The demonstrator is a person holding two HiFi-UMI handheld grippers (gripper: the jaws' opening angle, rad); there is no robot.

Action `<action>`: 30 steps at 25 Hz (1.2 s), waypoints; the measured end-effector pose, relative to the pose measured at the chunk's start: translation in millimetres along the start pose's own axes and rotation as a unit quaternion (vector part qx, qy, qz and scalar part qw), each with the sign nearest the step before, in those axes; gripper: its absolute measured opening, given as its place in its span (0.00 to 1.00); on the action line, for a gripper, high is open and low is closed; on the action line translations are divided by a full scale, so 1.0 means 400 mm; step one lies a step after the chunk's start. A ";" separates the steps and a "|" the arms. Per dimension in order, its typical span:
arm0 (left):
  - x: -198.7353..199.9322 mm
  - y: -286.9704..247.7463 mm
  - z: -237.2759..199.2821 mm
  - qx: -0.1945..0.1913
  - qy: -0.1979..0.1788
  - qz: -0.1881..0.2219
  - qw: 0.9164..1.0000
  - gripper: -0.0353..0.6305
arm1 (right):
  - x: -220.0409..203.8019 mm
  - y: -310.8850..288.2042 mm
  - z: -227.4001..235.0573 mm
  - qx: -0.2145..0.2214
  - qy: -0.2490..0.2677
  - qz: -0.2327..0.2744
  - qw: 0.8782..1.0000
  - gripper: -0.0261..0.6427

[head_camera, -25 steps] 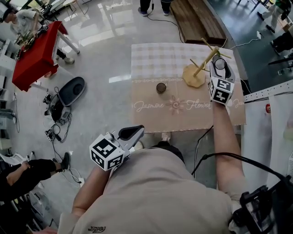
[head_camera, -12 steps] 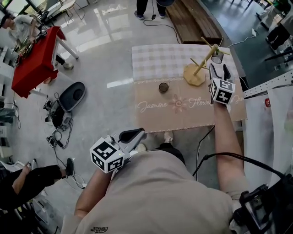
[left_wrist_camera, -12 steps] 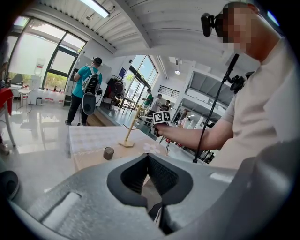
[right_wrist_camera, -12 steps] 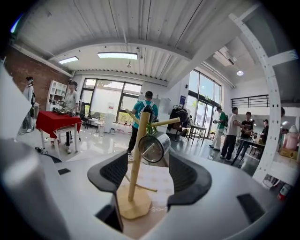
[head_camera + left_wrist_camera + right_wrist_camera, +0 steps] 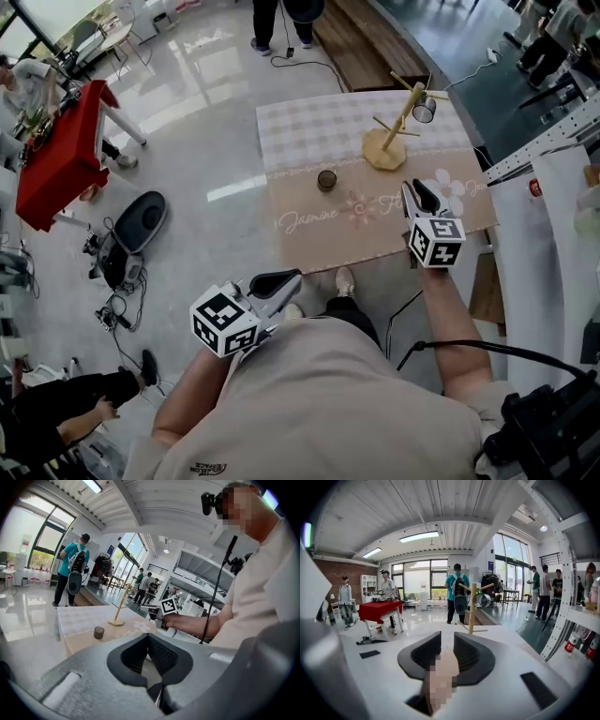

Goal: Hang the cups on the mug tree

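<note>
A wooden mug tree (image 5: pixel 389 131) stands at the far right of the cloth-covered table (image 5: pixel 309 122). A clear cup (image 5: pixel 424 110) hangs on its upper right peg; the right gripper view shows the same cup (image 5: pixel 482 600) on the tree (image 5: pixel 472 609). One small dark cup (image 5: pixel 326 179) stands upright mid-table, also seen as the dark cup (image 5: pixel 99 632) in the left gripper view. My right gripper (image 5: pixel 412 190) hovers over the table's near right, well short of the tree; its jaws are closing with nothing between them. My left gripper (image 5: pixel 286 277) is held off the table beside my body, jaws together and empty.
A red table (image 5: pixel 61 155) stands far left, with a black case (image 5: pixel 145 216) and cables on the floor. A wooden bench (image 5: pixel 352 33) lies beyond the table, where a person (image 5: pixel 281 23) stands. A white frame (image 5: pixel 539 141) borders the right side.
My right gripper let go of the clear cup, which stays hung on the peg, and drew back toward the table's near edge. The left gripper barely moved.
</note>
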State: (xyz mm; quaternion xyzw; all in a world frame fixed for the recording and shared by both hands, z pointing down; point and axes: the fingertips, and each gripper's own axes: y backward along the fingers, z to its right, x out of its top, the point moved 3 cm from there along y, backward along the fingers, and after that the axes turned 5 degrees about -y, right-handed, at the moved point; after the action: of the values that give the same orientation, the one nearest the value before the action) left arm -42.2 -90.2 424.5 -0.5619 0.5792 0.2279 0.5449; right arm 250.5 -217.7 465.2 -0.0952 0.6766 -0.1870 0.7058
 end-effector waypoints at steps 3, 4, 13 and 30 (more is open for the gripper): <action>-0.011 0.002 0.013 -0.015 -0.008 -0.003 1.000 0.06 | -0.042 0.076 -0.090 0.031 -0.010 -0.017 0.999 0.10; -0.014 0.003 0.020 -0.020 -0.010 -0.003 1.000 0.06 | -0.057 0.102 -0.120 0.041 -0.014 -0.023 0.999 0.08; -0.048 0.024 0.060 -0.056 -0.022 -0.008 0.998 0.06 | -0.160 0.289 -0.337 0.116 -0.017 -0.062 0.991 0.06; -0.101 0.137 0.043 -0.022 -0.007 0.006 1.000 0.06 | -0.175 0.326 -0.539 0.189 0.037 -0.078 0.978 0.06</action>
State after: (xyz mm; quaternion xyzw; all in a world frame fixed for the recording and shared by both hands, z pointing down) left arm -94.2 -44.5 436.1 -0.5687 0.5731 0.2479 0.5354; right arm 53.6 -45.8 464.9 -0.0055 0.6454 -0.3690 0.6688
